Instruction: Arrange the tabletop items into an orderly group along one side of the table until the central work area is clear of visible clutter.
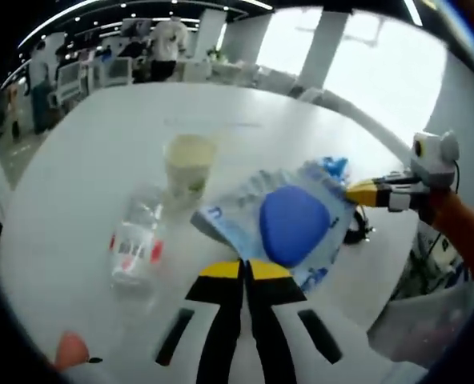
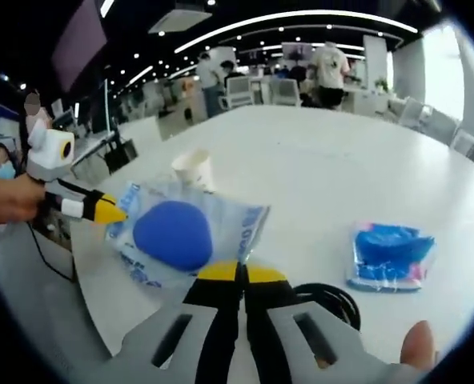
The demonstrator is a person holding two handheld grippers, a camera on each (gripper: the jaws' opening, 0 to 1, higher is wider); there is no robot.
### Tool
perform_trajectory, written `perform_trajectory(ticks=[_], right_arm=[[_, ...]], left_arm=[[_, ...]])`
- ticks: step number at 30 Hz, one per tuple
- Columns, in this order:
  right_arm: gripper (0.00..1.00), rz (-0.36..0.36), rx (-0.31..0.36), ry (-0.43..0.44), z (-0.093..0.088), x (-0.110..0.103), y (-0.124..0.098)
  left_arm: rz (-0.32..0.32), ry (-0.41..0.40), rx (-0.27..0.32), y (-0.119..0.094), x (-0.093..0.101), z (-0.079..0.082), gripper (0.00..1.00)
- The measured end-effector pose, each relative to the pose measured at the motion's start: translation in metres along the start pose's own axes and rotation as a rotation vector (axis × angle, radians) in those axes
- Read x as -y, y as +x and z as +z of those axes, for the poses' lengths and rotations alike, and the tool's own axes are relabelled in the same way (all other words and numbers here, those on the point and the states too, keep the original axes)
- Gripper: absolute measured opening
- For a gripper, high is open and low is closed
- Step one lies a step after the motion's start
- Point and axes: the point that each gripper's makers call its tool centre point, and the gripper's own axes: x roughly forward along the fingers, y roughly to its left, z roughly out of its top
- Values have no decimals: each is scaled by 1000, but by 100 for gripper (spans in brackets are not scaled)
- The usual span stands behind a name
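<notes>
We see 2 grippers meeting at 1 clear bag (image 1: 289,228) with a blue rounded thing inside, lying on the white table (image 1: 101,136). In the left gripper view, the left gripper (image 1: 245,270) has its yellow-tipped jaws pressed together at the bag's near edge; whether plastic sits between them is hard to make out. The right gripper (image 1: 363,192) comes in from the right, its yellow tip at the bag's far edge, with its jaw gap hidden. Beside the bag stand a paper cup (image 1: 189,164) and a clear bottle (image 1: 137,240) lying on its side, its label blurred.

In the right gripper view, the right gripper (image 2: 241,274) also shows its jaws closed against the bag (image 2: 185,232), and the left gripper (image 2: 101,210) touches the opposite edge. A second packet (image 2: 391,254) with blue contents lies well apart. A black cable (image 2: 329,300) is half hidden behind the jaws.
</notes>
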Motion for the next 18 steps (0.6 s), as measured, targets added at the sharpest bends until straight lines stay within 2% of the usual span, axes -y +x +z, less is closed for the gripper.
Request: perform_trajectory(ticks=[18], right_arm=[[1, -90, 29, 32, 5, 31, -24]], left_arm=[[-57, 99, 15, 26, 23, 43, 0]])
